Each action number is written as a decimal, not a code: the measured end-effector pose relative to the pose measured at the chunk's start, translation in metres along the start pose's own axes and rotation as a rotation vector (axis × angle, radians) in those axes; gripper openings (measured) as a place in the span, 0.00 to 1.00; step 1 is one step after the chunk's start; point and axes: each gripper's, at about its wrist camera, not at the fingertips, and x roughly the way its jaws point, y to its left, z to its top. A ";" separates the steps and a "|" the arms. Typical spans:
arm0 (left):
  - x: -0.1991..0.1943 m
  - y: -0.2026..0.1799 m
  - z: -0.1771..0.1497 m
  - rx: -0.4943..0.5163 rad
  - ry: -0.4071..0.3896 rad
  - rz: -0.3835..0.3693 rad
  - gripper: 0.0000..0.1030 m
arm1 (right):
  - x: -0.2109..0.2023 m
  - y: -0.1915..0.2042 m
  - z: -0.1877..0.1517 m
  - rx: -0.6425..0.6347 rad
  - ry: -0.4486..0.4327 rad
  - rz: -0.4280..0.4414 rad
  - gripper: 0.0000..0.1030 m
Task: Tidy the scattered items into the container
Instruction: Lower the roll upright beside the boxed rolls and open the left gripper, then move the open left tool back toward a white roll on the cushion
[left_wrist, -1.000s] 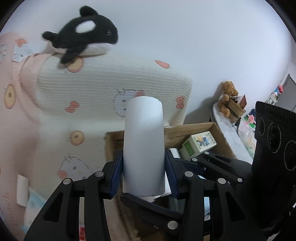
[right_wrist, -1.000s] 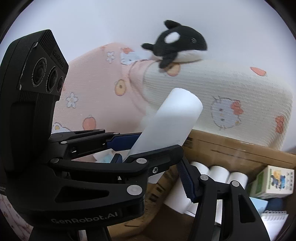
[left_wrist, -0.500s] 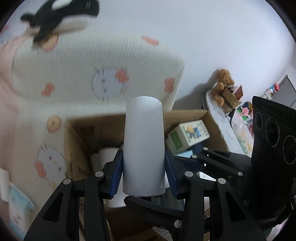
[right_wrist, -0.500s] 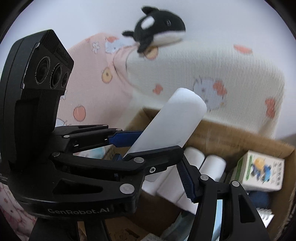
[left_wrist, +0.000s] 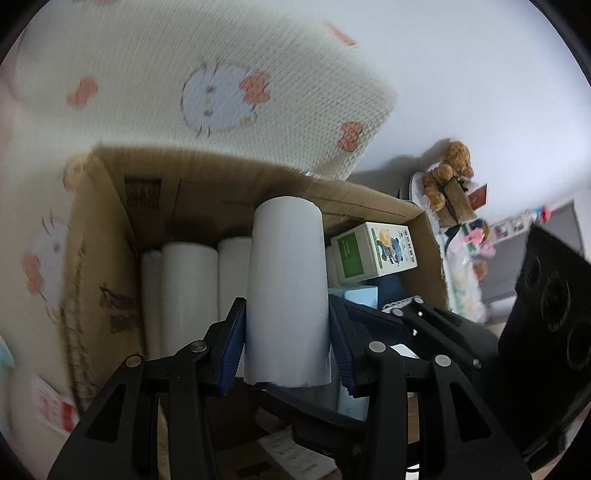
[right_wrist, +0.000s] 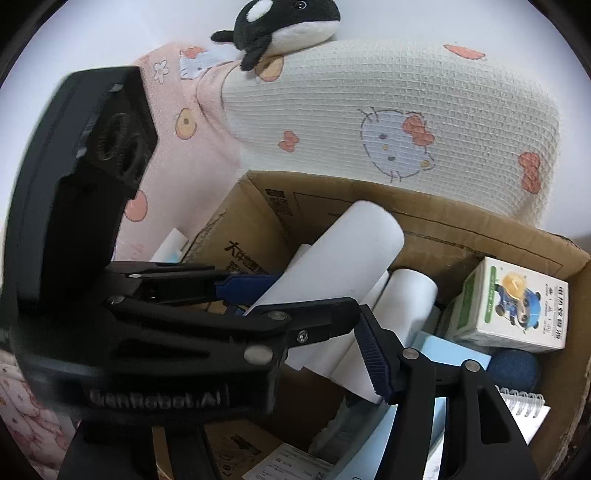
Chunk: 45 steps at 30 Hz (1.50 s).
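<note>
The left gripper (left_wrist: 287, 339) has its jaws clamped on the lower part of a white paper roll (left_wrist: 287, 291), long axis running forward along the fingers, over the open cardboard box (left_wrist: 99, 266). The right gripper (right_wrist: 317, 332) is beside it with jaws apart, holding nothing.

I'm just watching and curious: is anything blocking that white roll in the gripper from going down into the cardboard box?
Partly. The white roll, clamped by the left gripper, hangs over the open cardboard box, but other rolls already lie under and beside it, and the open right gripper sits close by in the box mouth.
</note>
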 end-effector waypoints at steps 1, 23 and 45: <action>0.003 0.003 0.000 -0.026 0.013 -0.013 0.46 | -0.002 0.000 -0.001 -0.003 -0.004 -0.009 0.58; 0.002 -0.005 0.005 0.022 0.025 -0.001 0.41 | -0.007 -0.010 -0.017 0.026 -0.007 -0.039 0.59; -0.025 -0.022 0.004 0.186 -0.090 0.104 0.58 | -0.012 -0.006 -0.014 0.066 -0.010 -0.102 0.57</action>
